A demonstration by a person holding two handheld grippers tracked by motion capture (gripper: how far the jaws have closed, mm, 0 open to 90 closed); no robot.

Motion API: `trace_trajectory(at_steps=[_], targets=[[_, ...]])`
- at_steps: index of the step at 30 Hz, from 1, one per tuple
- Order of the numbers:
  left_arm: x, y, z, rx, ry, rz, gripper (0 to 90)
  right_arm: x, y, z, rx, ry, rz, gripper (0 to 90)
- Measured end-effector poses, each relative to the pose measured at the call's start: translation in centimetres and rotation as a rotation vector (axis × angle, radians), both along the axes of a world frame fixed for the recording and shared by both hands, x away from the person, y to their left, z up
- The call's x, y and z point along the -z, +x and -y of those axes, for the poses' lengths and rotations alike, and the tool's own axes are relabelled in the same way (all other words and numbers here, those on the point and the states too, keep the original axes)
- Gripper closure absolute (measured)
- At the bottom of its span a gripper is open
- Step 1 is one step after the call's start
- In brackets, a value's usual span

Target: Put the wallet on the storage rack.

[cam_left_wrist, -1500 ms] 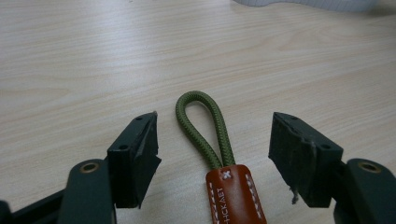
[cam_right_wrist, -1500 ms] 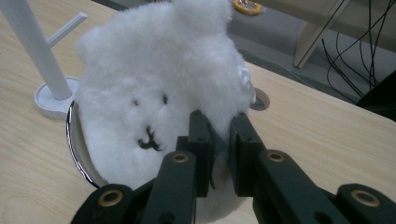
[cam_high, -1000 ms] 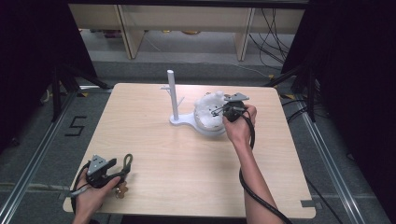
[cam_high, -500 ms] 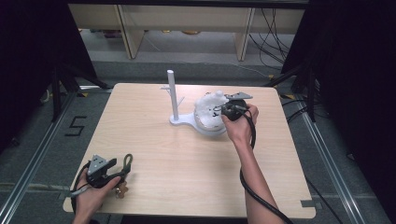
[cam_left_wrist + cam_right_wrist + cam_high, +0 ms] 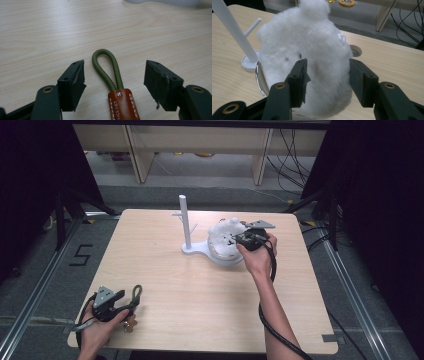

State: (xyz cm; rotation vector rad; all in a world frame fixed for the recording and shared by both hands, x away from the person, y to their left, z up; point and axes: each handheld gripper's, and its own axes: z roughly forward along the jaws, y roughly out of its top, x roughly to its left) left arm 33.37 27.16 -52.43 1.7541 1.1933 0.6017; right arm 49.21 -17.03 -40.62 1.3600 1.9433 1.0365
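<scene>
Black tongs (image 5: 327,82) (brass-ringed screw holes)

The orange-brown leather tab (image 5: 123,103) with white stitching, clasping the olive-green cord loop (image 5: 107,67), carries stamped letters running along its length that read roughly "HCKAET", cut off at the frame's 6 o'clock edge. On the dark floor at 9 o'clock of the surface, a taped numeral "5" (image 5: 81,255) stands.
</scene>
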Motion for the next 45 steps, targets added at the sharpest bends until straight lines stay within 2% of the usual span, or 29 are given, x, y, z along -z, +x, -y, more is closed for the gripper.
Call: trace_trajectory(at_steps=[1, 2, 3, 4, 5, 6, 8, 10, 12, 13, 14, 16, 17, 18, 19, 20, 23, 24, 25, 29, 31, 32, 33, 36, 37, 39, 40, 41, 45], targets=[[0.0, -0.1, 0.0, -0.006, 0.003, -0.003, 32.3, 0.1, 0.0, 0.0, 0.0, 0.011, 0.017, 49.1], [-0.1, -0.1, 0.0, -0.012, 0.007, -0.012, 32.3, 0.1, -0.2, 0.0, 0.006, 0.026, 0.006, 48.2], [0.0, 0.1, 0.0, 0.014, 0.004, 0.012, 32.3, 0.1, -0.2, 0.0, 0.004, 0.025, 0.013, 47.5], [0.0, 0.1, 0.0, 0.008, 0.002, 0.008, 32.3, 0.2, -0.3, 0.1, -0.002, 0.019, 0.029, 47.5], [0.0, -0.1, 0.0, -0.008, 0.004, -0.01, 32.3, 0.1, -0.5, 0.1, 0.001, 0.024, 0.022, 47.4], [0.0, 0.0, 0.0, 0.007, 0.003, 0.003, 32.3, 0.1, -0.7, 0.1, 0.005, 0.034, 0.029, 47.4], [0.1, 0.0, 0.0, 0.002, 0.001, -0.002, 32.4, 0.1, -0.8, 0.4, -0.021, 0.028, 0.046, 47.4], [0.1, 0.1, -0.1, 0.017, 0.002, 0.007, 32.4, 0.1, -1.2, 0.4, -0.013, 0.052, 0.041, 47.4], [0.1, 0.1, -0.1, 0.016, 0.001, 0.006, 32.4, 0.0, -1.5, 0.7, -0.014, 0.046, 0.054, 47.5], [0.1, 0.1, -0.1, 0.017, 0.001, 0.006, 32.5, -0.1, -1.9, 0.7, 0.007, 0.062, 0.043, 47.5], [0.1, 0.1, -0.1, 0.018, 0.002, 0.005, 32.5, -0.1, -1.8, 1.0, -0.02, 0.05, 0.054, 47.6], [0.1, 0.1, -0.1, 0.02, 0.003, 0.006, 32.5, -0.2, -2.3, 1.4, -0.016, 0.043, 0.051, 48.2], [0.1, 0.0, 0.0, 0.006, 0.003, -0.003, 32.5, -0.4, -2.6, 1.4, -0.003, 0.054, 0.03, 48.5], [0.1, 0.0, 0.0, 0.007, 0.002, -0.002, 32.5, -0.3, -2.6, 1.6, -0.019, 0.052, 0.05, 48.5], [0.1, 0.0, 0.0, 0.005, 0.004, -0.003, 32.5, -0.4, -2.9, 1.6, 0.0, 0.062, 0.036, 48.5], [0.1, 0.0, 0.0, 0.001, 0.002, -0.006, 32.5, -0.4, -2.9, 1.8, -0.013, 0.057, 0.047, 48.5], [0.1, 0.0, 0.0, 0.002, 0.002, -0.005, 32.5, -0.4, -3.4, 2.0, -0.011, 0.061, 0.04, 48.4], [0.1, 0.1, 0.0, 0.02, 0.006, 0.006, 32.5, -0.4, -3.7, 1.9, 0.007, 0.081, 0.025, 48.4], [0.1, 0.0, 0.1, -0.003, 0.0, -0.009, 32.5, -0.4, -3.8, 2.2, -0.023, 0.072, 0.033, 48.4], [0.0, 0.2, -0.1, 0.024, -0.003, 0.009, 32.4, -0.2, -4.5, 2.7, -0.036, 0.081, 0.012, 47.9], [-0.1, 0.2, 0.0, 0.019, -0.011, 0.014, 32.2, 0.1, -5.0, 2.9, -0.029, 0.078, 0.009, 47.5], [-0.2, 0.2, 0.0, 0.014, -0.006, 0.009, 32.1, 0.1, -5.4, 2.9, -0.014, 0.094, -0.011, 47.4], [-0.2, 0.1, 0.1, 0.003, -0.01, 0.002, 32.1, 0.3, -5.5, 3.3, -0.043, 0.078, 0.003, 47.3], [-0.2, 0.3, 0.1, 0.015, -0.006, 0.01, 32.0, 0.8, -6.5, 3.6, -0.012, 0.098, -0.021, 46.9], [-0.2, 0.3, 0.1, 0.016, -0.002, 0.008, 32.1, 0.9, -6.8, 3.9, -0.013, 0.088, -0.032, 46.7], [-0.3, 0.3, 0.2, 0.019, -0.001, 0.005, 32.1, 1.5, -7.2, 4.5, -0.034, 0.083, -0.016, 46.3], [-0.3, 0.4, 0.2, 0.026, 0.0, 0.008, 32.1, 1.7, -7.7, 4.4, -0.003, 0.103, -0.031, 46.2], [-0.3, 0.4, 0.3, 0.026, -0.005, 0.009, 32.1, 2.0, -7.8, 4.9, -0.032, 0.087, -0.025, 46.1], [-0.6, 0.4, 0.4, 0.014, 0.0, 0.001, 32.2, 3.6, -9.2, 5.8, -0.014, 0.121, -0.05, 46.5]])
